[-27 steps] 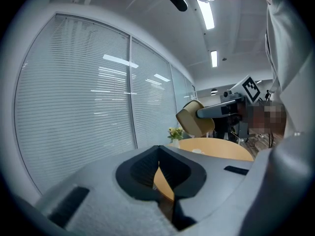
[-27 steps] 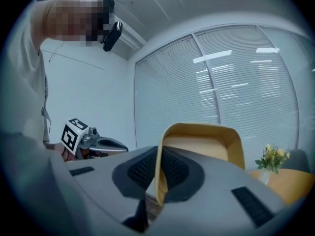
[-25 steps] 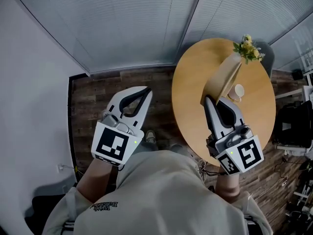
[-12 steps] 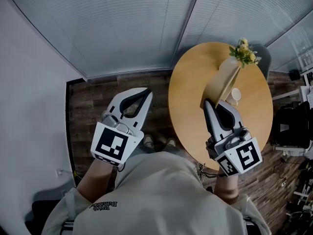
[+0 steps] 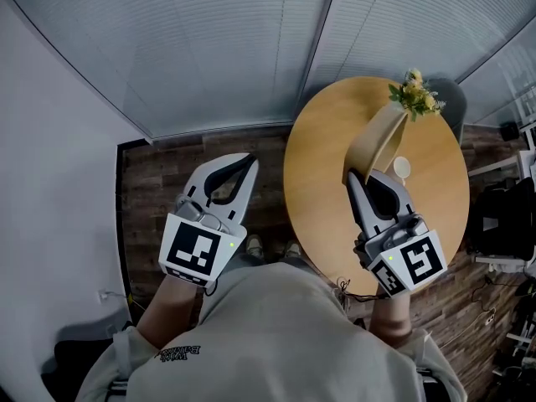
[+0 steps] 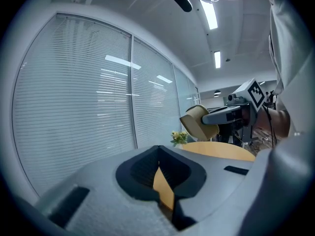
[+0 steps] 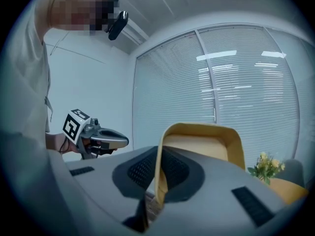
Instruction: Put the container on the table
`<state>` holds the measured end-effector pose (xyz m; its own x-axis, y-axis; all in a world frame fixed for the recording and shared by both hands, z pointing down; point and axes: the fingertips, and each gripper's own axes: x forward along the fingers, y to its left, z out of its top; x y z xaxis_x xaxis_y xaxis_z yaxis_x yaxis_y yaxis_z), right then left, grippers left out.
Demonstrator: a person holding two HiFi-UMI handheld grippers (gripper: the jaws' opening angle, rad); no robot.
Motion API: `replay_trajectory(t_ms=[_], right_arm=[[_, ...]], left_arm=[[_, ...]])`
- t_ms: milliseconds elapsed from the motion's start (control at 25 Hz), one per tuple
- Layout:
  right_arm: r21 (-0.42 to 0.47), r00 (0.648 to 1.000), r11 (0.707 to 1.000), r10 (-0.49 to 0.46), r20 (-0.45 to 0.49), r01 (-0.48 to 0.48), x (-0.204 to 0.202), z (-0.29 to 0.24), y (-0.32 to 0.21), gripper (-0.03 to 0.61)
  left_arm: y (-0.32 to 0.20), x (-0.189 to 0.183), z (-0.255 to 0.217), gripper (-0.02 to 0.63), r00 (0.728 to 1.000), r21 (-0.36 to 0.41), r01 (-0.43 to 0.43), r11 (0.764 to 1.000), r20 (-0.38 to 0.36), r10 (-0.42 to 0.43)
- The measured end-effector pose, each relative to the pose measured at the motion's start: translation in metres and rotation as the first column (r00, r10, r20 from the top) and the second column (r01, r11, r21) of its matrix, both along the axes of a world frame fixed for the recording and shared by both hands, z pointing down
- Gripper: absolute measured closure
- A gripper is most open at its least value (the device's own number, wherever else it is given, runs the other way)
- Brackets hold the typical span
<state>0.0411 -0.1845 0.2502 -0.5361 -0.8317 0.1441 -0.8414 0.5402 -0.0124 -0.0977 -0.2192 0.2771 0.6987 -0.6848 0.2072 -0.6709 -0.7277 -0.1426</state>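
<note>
Yellow flower bunch (image 5: 413, 95) stood w/ grey chair (image 5: 453, 100) just behind. Small white cup (image 5: 403, 167) sat nearer, apart from flowers. Blinds (image 5: 209, 48) covered windows. Floor (image 5: 159, 182) was dark wood plank; white wall (image 5: 50, 182) at left. Ceiling strip lights (image 6: 210, 14) were lit.

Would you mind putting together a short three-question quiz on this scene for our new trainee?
1. True or false: the container already lies flat on the table.
2. Where does the right gripper grip the container? A. on its side wall, B. on a handle, C. on a lid.
3. Fill in the blank: on the table, near the flowers, stands a small white ____.

Key:
1. False: it is tilted and held above the tabletop.
2. A.
3. cup.
</note>
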Motion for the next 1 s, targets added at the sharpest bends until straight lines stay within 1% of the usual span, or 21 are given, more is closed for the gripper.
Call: replay_trajectory(t_ms=[120, 200, 480, 680, 840, 1000], right_arm=[[-0.005, 1.000, 1.000, 0.004, 0.007, -0.004, 0.006, 0.001, -0.005, 0.546], [-0.027, 1.000, 1.000, 0.008, 0.009, -0.008, 0.009, 0.006, -0.009, 0.546], [-0.099, 0.999, 0.995, 0.001, -0.036, -0.005, 0.015, 0.027, -0.020, 0.546], [-0.137, 0.999, 0.991, -0.009, -0.045, 0.003, 0.017, 0.045, -0.037, 0.546], [-0.172, 0.998, 0.985, -0.016, -0.065, 0.005, 0.016, 0.065, -0.049, 0.546], [-0.209, 0.995, 0.978, -0.029, -0.094, 0.009, 0.013, 0.086, -0.061, 0.546]], left_arm=[[-0.002, 0.004, -0.002, 0.592, 1.000, -0.002, 0.003, 1.000, -0.001, -0.003], [-0.005, 0.006, -0.001, 0.592, 1.000, 0.004, 0.002, 1.000, 0.010, -0.002], [-0.013, 0.015, 0.007, 0.592, 1.000, 0.002, -0.003, 1.000, 0.023, 0.003], [-0.023, 0.024, 0.011, 0.592, 0.999, -0.001, -0.022, 1.000, 0.036, 0.022], [-0.034, 0.027, 0.016, 0.592, 0.999, -0.024, -0.029, 0.999, 0.023, 0.030], [-0.043, 0.028, 0.034, 0.592, 0.999, -0.056, -0.025, 0.998, 0.036, 0.027]])
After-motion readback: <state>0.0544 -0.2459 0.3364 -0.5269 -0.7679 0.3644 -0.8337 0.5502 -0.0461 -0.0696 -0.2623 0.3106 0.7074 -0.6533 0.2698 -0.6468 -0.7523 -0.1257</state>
